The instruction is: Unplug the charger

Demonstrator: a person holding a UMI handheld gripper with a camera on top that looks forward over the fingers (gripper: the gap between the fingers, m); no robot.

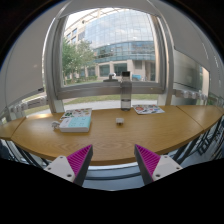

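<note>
1. We see the gripper (113, 163) held above the near edge of a long curved wooden table (120, 138), and it looks forward over the table toward a big window (108, 50).
2. Its two fingers stand wide apart and nothing is between them; the magenta pads (78, 160) on the inner faces are bare and touch nothing.
3. We cannot find the charger with certainty. A small dark object (119, 120) lies on the table well beyond the fingers, about in the middle, but it is too small for us to say what it is.
4. We also cannot make out any cable or socket on the table.
5. On the table, beyond the left finger, lies a light blue book (76, 121) or a flat box; we cannot tell which.
6. Farther back, near the far edge of the table, lies an open magazine (148, 109) with coloured pages, on the right of the small dark object.
7. A tall slim bottle (125, 96) stands upright near the far edge of the table, between the book and the magazine and in front of the window.
8. Through the window we see a glass building (120, 45) and a green tree (73, 55) in daylight.
9. Beside the table, at the right, some chairs (207, 135) are partly visible.
</note>
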